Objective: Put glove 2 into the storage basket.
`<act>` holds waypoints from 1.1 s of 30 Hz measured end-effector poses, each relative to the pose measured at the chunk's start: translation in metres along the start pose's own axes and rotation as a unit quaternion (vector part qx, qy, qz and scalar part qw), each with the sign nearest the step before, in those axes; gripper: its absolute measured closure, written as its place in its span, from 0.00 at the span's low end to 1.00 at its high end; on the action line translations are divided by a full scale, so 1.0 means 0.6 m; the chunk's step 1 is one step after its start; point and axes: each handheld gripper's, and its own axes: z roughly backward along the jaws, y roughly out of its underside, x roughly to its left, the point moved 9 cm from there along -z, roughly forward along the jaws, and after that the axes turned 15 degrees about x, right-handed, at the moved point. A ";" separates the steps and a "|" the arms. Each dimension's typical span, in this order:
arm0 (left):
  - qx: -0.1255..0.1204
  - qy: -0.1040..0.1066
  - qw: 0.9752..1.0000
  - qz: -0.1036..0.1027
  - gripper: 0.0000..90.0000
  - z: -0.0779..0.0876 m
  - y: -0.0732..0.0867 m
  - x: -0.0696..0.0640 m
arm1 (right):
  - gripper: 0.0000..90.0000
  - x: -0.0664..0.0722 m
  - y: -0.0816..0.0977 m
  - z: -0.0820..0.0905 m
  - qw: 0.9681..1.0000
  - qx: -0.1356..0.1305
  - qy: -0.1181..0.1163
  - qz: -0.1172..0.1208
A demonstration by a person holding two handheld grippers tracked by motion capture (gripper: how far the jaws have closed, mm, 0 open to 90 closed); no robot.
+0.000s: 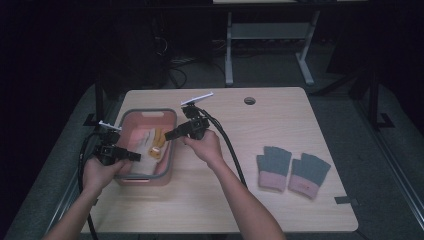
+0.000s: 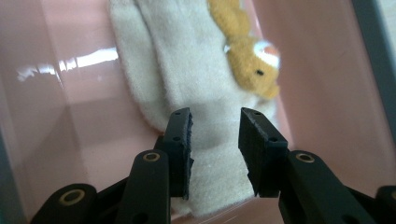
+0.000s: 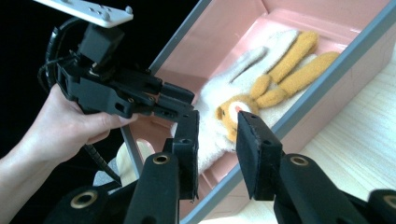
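1. Nearest, the person's forearms come in over the counter (image 1: 210,210); the left tool (image 2: 215,140) hangs inside the near end of the pink bin (image 1: 167,150), its jaws apart with nothing pressed between them, just above the cream glove (image 2: 187,93).
2. The cream glove lies flat on the bin floor, a yellow-orange animal-faced glove (image 2: 250,60) lying on its far part. A closing pinch from here could catch only loose fleece, so the glove might slip out when lifted, or drag the orange one along.
3. The right tool (image 3: 217,149) hovers at the bin's right rim, jaws likewise parted and empty. It is close to the left tool, so the two could knock together, or nudge the light bin across the counter.
4. Farther right, well apart, a pair of grey gloves with pink cuffs (image 1: 292,170) lies on the counter.
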 end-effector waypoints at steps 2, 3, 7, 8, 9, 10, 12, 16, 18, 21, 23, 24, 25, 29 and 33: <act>-0.010 0.003 1.000 0.000 0.71 0.005 -0.002 -0.002 | 0.76 -0.002 0.003 0.002 1.000 0.001 0.000 0.001; -0.016 0.008 1.000 -0.001 0.70 0.010 -0.003 -0.004 | 0.76 -0.003 0.004 0.003 1.000 -0.001 0.000 0.000; -0.033 0.022 0.999 -0.008 0.66 0.025 -0.006 -0.013 | 0.75 -0.011 0.010 0.012 1.000 -0.007 -0.002 -0.004; -0.034 0.022 0.999 -0.007 0.66 0.027 -0.007 -0.014 | 0.75 -0.013 0.013 0.014 1.000 -0.006 -0.004 -0.005; -0.036 0.024 0.999 -0.008 0.65 0.030 -0.007 -0.014 | 0.75 -0.014 0.014 0.015 1.000 -0.006 -0.004 -0.005; -0.040 0.027 0.999 -0.007 0.64 0.033 -0.009 -0.015 | 0.74 -0.017 0.017 0.017 1.000 -0.002 -0.004 -0.007; -0.047 0.034 0.998 -0.002 0.63 0.037 -0.012 -0.019 | 0.74 -0.020 0.021 0.022 1.000 -0.003 -0.007 -0.006; -0.053 0.043 0.998 -0.001 0.62 0.040 -0.017 -0.029 | 0.73 -0.026 0.027 0.036 1.000 -0.008 -0.006 -0.006; -0.053 0.043 0.998 -0.004 0.61 0.040 -0.020 -0.034 | 0.72 -0.031 0.032 0.043 1.000 -0.008 -0.008 -0.009; -0.061 0.048 0.997 -0.006 0.61 0.042 -0.026 -0.047 | 0.72 -0.037 0.040 0.052 1.000 -0.009 -0.012 -0.013; -0.063 0.050 0.997 -0.013 0.61 0.044 -0.027 -0.054 | 0.71 -0.043 0.045 0.058 1.000 -0.010 -0.013 -0.014; -0.065 0.051 0.996 -0.014 0.61 0.045 -0.028 -0.057 | 0.71 -0.045 0.046 0.060 1.000 -0.011 -0.013 -0.016; -0.068 0.053 0.996 -0.014 0.60 0.046 -0.029 -0.061 | 0.70 -0.047 0.048 0.062 1.000 -0.010 -0.013 -0.016; -0.074 0.059 0.995 -0.024 0.59 0.050 -0.031 -0.078 | 0.69 -0.049 0.054 0.072 1.000 -0.011 -0.013 -0.016; -0.076 0.062 0.995 -0.033 0.59 0.048 -0.033 -0.092 | 0.68 -0.053 0.063 0.084 1.000 -0.017 -0.010 -0.016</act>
